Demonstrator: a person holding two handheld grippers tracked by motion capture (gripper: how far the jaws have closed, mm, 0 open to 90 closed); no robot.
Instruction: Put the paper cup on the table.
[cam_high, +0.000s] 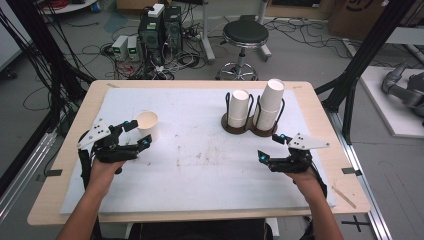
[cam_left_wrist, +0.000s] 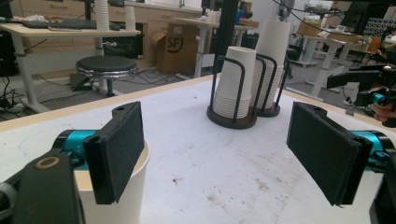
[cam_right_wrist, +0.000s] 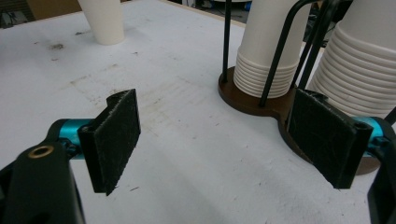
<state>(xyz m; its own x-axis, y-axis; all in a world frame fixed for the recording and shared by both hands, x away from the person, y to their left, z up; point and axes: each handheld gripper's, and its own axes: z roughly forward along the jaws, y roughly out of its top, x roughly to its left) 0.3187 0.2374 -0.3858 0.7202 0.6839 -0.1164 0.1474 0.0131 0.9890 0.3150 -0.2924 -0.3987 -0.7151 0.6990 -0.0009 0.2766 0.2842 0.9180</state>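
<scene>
Left claw (cam_left_wrist: 215, 154) gapes, one pad overlapping the paper cup (cam_left_wrist: 116, 200); high view shows them apart.

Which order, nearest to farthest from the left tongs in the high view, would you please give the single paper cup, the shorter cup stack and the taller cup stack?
Measured from the left tongs:
1. Single paper cup, right beside the tongs at the table's left.
2. Shorter cup stack, in the holder's left ring, across the table.
3. Taller cup stack, in the holder's right ring, just beyond.
</scene>
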